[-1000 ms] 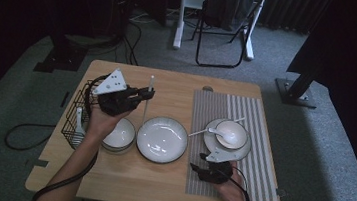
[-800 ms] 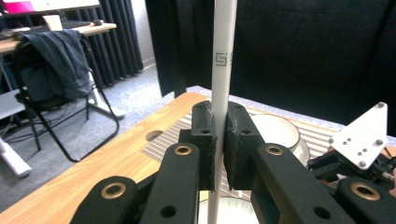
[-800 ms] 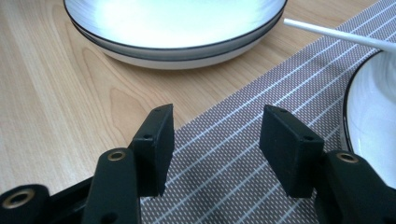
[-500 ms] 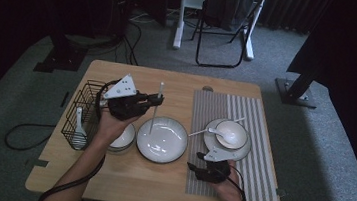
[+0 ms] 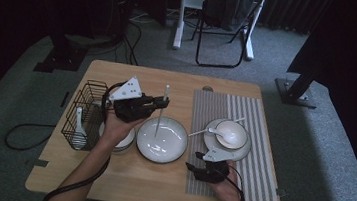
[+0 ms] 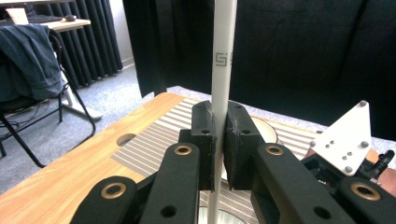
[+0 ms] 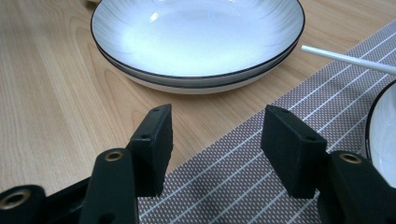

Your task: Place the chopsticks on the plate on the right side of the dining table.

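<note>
Clamping a white chopstick (image 5: 161,110) between its jaws, the left gripper (image 5: 158,102) hovers above the far left rim of the large white plate (image 5: 162,139) at the middle of the wooden table (image 5: 178,83). The chopstick stands nearly upright, its lower end over the plate's bowl and its upper end rising past the pads; in the left gripper view the stick (image 6: 220,84) runs straight up between the two black pads, which press on it from both sides. The right gripper (image 5: 194,168) rests near the table's near edge on the striped placemat (image 5: 258,139), just right of the plate, its jaws spread with nothing between them. A bowl with a spoon (image 5: 231,133) sits farther right on the mat.
</note>
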Demonstrator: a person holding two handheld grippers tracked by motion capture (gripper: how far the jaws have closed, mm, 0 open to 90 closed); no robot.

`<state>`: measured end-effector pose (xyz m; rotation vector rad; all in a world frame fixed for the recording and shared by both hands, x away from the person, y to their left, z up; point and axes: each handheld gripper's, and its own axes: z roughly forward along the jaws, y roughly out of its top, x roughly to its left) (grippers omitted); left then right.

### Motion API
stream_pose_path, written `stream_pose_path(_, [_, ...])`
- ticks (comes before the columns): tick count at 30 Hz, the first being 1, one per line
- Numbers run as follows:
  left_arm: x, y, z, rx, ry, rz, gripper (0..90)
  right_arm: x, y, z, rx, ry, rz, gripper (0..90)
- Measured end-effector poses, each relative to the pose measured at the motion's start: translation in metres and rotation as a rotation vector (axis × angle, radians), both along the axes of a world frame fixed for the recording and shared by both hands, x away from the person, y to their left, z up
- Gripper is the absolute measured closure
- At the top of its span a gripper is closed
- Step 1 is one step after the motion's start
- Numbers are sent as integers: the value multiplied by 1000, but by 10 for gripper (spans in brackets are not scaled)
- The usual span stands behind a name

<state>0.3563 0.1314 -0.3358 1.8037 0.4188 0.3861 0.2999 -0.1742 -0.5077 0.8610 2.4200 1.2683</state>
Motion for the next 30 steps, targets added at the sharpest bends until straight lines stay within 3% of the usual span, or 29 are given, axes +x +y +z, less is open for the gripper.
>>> stream_pose_path(23, [-2,-18,-7,-40,20,-49,843,0,14,4,-14,15,31,546])
stream_pose_path(30, [-3,-28,-11,-48,30,-72,842,3,18,8,9,16,37,563])
